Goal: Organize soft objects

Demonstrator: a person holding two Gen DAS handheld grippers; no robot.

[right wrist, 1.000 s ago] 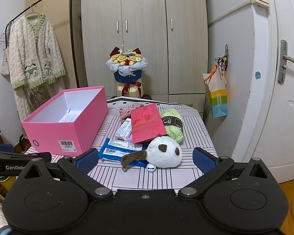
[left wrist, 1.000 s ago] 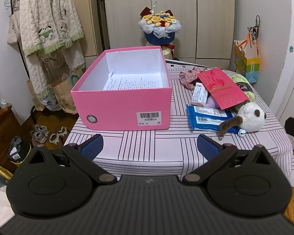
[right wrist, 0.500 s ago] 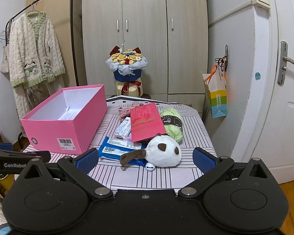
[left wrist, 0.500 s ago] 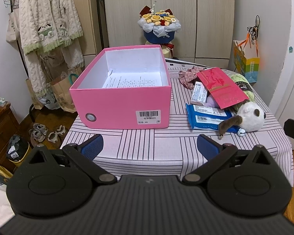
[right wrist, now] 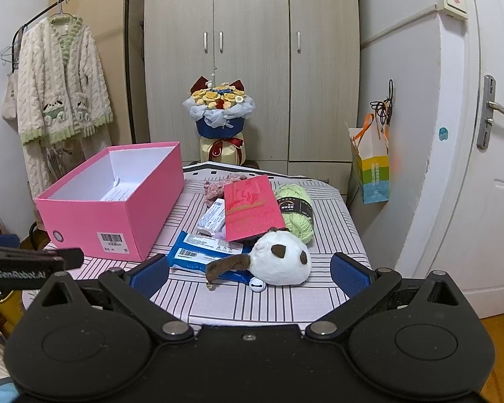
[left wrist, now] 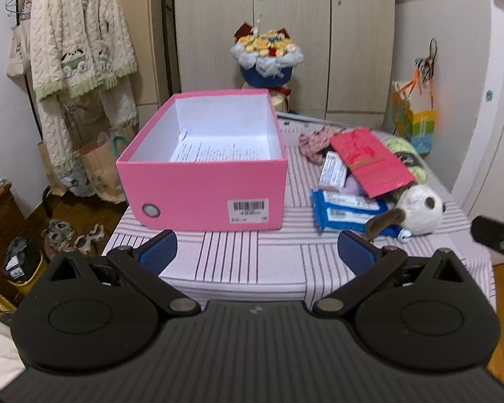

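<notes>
Nearest to the cameras, both claws stand wide apart and carry nothing; the left claw [left wrist: 257, 252] hovers at the near edge of the desk [left wrist: 252, 262], in front of the pink box [left wrist: 205, 194], and the right claw [right wrist: 248, 272] hovers in front of the heap of things, so each one seems set before its own part of the work. Just beyond the right claw lies the white plush toy [right wrist: 280, 262], with its brown tail and a small bell toward the near edge; it partly rests on the blue packet [right wrist: 198, 255]; I judge it the easiest soft thing to take first, since nothing covers it. Behind it the red envelope [right wrist: 252, 208] leans over a white packet [right wrist: 211, 218] and hides part of the green yarn [right wrist: 295, 215]; a pinkish cloth piece [right wrist: 218, 186] lies farther back. The pink box stands open to the left, holding only a printed paper [left wrist: 215, 151], so it looks like the place meant for the soft things. Beyond the desk stands a flower bouquet [right wrist: 218, 110], before the wardrobe [right wrist: 252, 50].
</notes>
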